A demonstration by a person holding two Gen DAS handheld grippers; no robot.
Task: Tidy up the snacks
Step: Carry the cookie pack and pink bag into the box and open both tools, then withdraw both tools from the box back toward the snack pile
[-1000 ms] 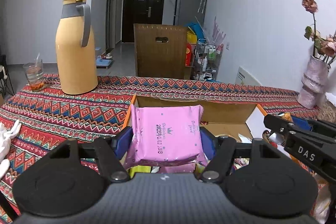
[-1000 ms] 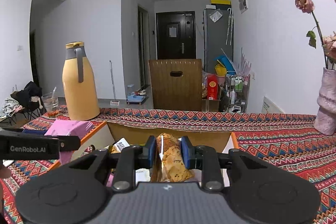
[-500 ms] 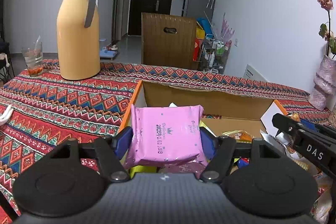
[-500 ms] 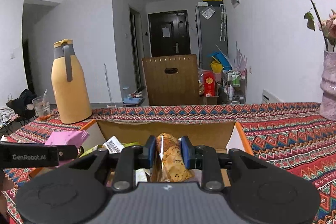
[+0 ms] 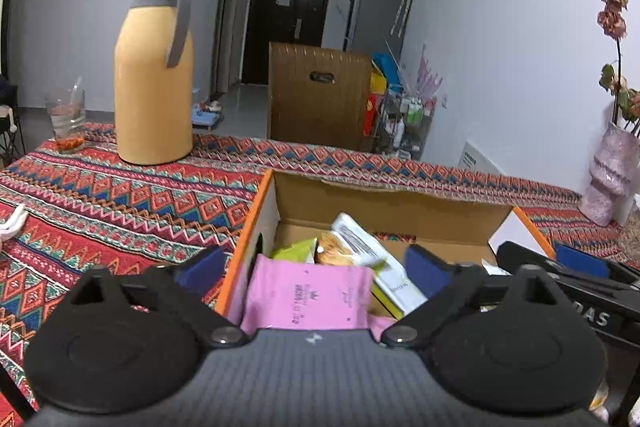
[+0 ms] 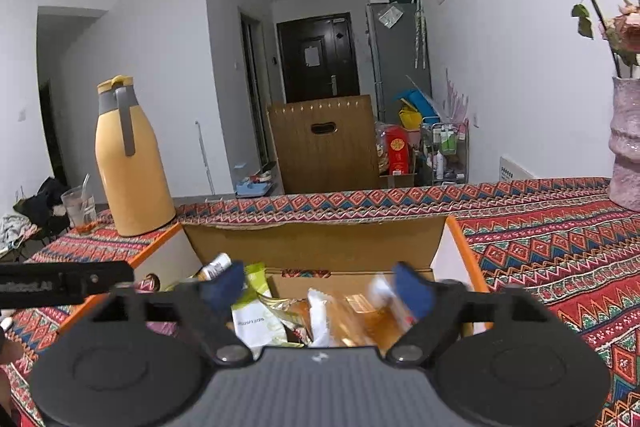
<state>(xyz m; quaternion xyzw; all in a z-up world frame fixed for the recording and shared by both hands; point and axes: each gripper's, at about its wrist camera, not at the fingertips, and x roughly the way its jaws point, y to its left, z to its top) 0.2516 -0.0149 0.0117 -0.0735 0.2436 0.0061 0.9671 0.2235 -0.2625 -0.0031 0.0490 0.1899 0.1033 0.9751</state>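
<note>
Left wrist view, left gripper [image 5: 314, 269] jaws opening around pink packet [image 5: 308, 297] in cardboard box [image 5: 384, 205], right gripper [image 6: 318, 287] jaws opening over orange snack bag [image 6: 360, 319].

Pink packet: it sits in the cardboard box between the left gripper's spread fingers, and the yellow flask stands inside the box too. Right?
Not quite. The pink packet is in the box, between the opening left gripper fingers, but the left wrist view shows the flask on the tablecloth, outside the box.

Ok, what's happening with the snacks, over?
Left gripper opening, pink packet loose between pads. Right gripper opening over golden snack bag. Both inside the cardboard box. Nothing blocking.
</note>
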